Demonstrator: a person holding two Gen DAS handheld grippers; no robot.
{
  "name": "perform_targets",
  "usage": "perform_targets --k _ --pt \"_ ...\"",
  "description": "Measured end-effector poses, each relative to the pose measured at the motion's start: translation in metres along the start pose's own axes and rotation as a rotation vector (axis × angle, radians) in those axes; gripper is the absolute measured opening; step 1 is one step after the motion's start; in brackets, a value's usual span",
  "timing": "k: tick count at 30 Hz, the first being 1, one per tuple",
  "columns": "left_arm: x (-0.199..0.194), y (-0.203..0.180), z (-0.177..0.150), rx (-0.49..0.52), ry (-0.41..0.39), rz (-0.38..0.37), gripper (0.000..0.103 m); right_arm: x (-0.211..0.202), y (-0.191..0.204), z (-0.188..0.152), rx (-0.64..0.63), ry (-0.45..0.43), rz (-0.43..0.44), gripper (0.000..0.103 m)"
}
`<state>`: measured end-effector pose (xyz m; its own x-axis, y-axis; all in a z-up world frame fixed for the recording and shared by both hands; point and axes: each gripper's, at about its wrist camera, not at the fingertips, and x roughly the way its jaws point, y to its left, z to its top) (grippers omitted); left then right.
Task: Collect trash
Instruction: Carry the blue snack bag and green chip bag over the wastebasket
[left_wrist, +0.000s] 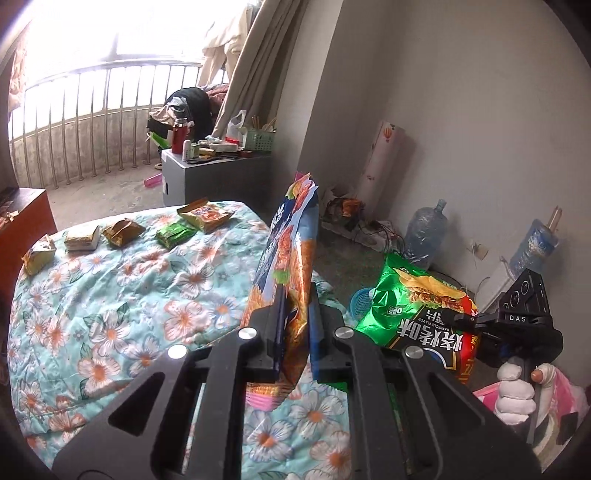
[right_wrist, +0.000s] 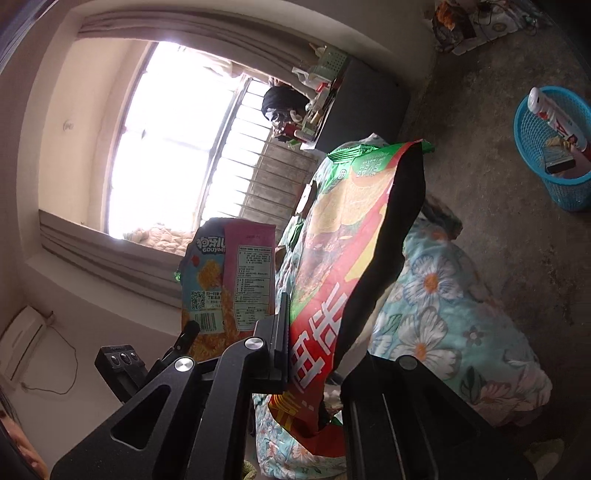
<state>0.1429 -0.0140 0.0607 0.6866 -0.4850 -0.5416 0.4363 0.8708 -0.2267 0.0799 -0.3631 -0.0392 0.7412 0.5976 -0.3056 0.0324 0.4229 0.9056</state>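
My left gripper (left_wrist: 297, 295) is shut on a blue and orange snack bag (left_wrist: 291, 229), which stands upright between its pads above a floral quilt (left_wrist: 122, 295). To its right, my right gripper (left_wrist: 466, 318) is shut on a green and red chip bag (left_wrist: 417, 295), with a gloved hand (left_wrist: 517, 391) on its handle. In the right wrist view the chip bag (right_wrist: 332, 240) fills the gap in the right gripper (right_wrist: 321, 332) and hides one finger. Several small crumpled wrappers (left_wrist: 123, 230) lie in a row on the quilt's far side. A blue mesh basket (right_wrist: 524, 122) stands on the floor.
A grey cabinet (left_wrist: 207, 177) with clutter on top stands past the bed by the balcony railing. Two large water bottles (left_wrist: 424, 236) lean at the right wall beside cables. A brown wooden box (left_wrist: 22, 221) is at the left. The basket holds a white bottle (right_wrist: 554, 114).
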Motion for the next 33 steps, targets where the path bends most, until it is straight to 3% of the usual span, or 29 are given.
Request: perform_targets --k 5,11,19,24,27,31,33 --pt "0.038 -0.038 0.018 0.053 0.02 -0.092 0.009 -0.066 -0.021 0.025 -0.002 -0.172 -0.091 0.006" --pt "0.095 -0.085 0.033 0.112 0.076 -0.199 0.009 -0.124 -0.048 0.061 -0.035 -0.359 -0.294 0.006" --pt "0.189 -0.137 0.045 0.158 0.206 -0.296 0.009 -0.117 -0.1 0.115 -0.074 -0.433 -0.613 0.006" --pt "0.275 -0.166 0.047 0.151 0.335 -0.346 0.009 -0.101 -0.132 0.134 -0.053 -0.432 -0.667 0.006" --pt "0.335 -0.174 0.044 0.05 0.459 -0.354 0.009 -0.096 -0.145 0.139 -0.026 -0.444 -0.672 0.006" --pt "0.419 -0.167 0.025 -0.265 0.66 -0.376 0.009 -0.101 -0.167 0.138 0.039 -0.468 -0.661 0.006" --pt "0.451 -0.162 0.01 -0.4 0.719 -0.339 0.009 -0.105 -0.175 0.139 0.063 -0.476 -0.657 0.006"
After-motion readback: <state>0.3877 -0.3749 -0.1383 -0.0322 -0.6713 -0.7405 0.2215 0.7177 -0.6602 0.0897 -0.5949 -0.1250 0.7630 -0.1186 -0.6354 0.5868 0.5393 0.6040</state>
